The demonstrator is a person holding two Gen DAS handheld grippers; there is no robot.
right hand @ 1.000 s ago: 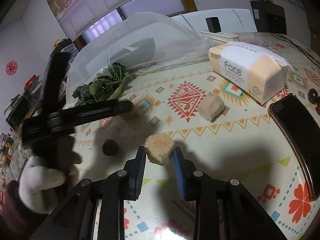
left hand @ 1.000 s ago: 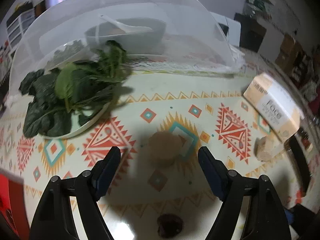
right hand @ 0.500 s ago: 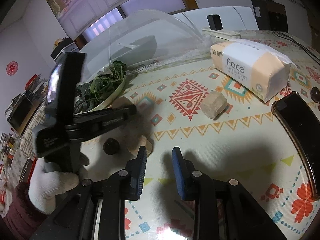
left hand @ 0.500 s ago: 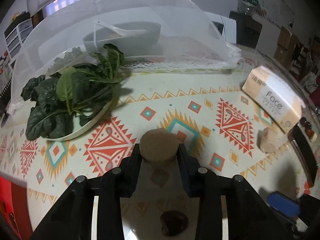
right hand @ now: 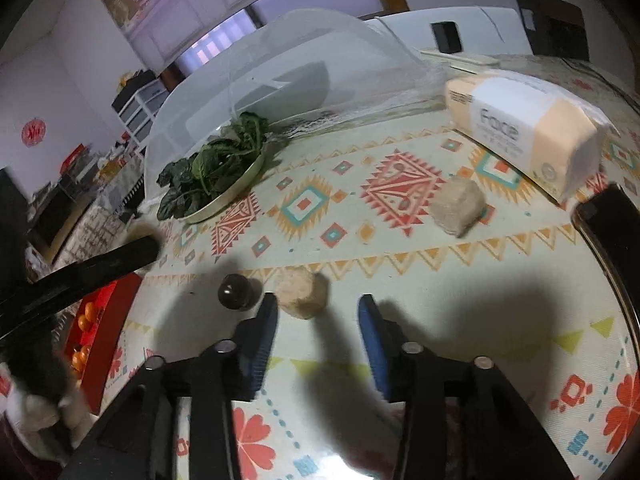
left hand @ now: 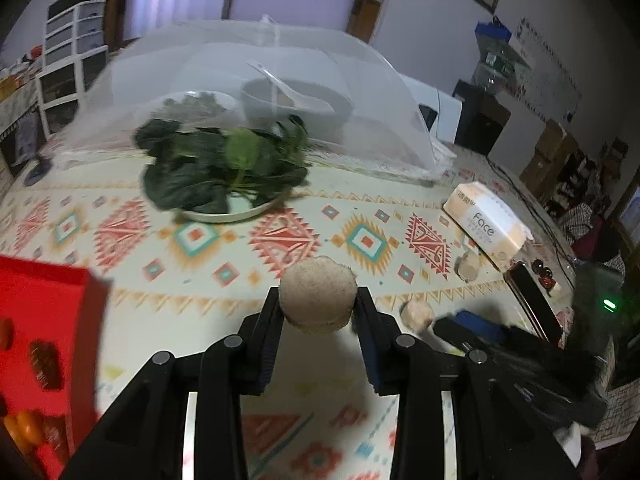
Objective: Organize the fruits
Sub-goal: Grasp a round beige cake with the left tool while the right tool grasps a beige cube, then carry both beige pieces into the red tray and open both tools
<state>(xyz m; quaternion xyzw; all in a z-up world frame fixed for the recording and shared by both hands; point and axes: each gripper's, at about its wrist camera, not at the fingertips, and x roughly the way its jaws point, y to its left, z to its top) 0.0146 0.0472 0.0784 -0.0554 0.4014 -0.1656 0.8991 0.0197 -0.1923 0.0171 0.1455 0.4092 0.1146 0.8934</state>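
Overhead, two wrist views look down on a round table [right hand: 460, 320] covered by a patterned cloth in red, teal and orange. At the back stands a white mesh food cover [left hand: 264, 92] with a grey bowl [left hand: 296, 104] and spoon under it. Just in front of the cover sits a plate of dark leafy greens [left hand: 224, 168]. To the right lies a tissue pack [right hand: 524, 128] printed "Face", and a dark tray edge [right hand: 612, 224] curves along the table's right side. A red tray [left hand: 44, 320] at the left holds small orange fruits [right hand: 82, 322] and darker pieces.

The left gripper [left hand: 318, 312] is clamped on a round, tan, rough-skinned fruit [left hand: 318, 300], which sits between its two black fingers, pressed on both sides and apparently clear of the cloth. The red tray lies to its left.

The right gripper [right hand: 318, 312] has just been opening; its jaws stand apart and hold nothing. A tan angular fruit [right hand: 302, 292] rests on the cloth between the fingertips, nearer the left finger, though whether it touches that finger cannot be told. A small dark round fruit [right hand: 234, 290] lies just left of that finger. Another tan lump [right hand: 458, 206] sits farther back, near the tissue pack. The left gripper's black arm crosses the left edge of the right view, with a white-gloved hand [right hand: 38, 412] below it.
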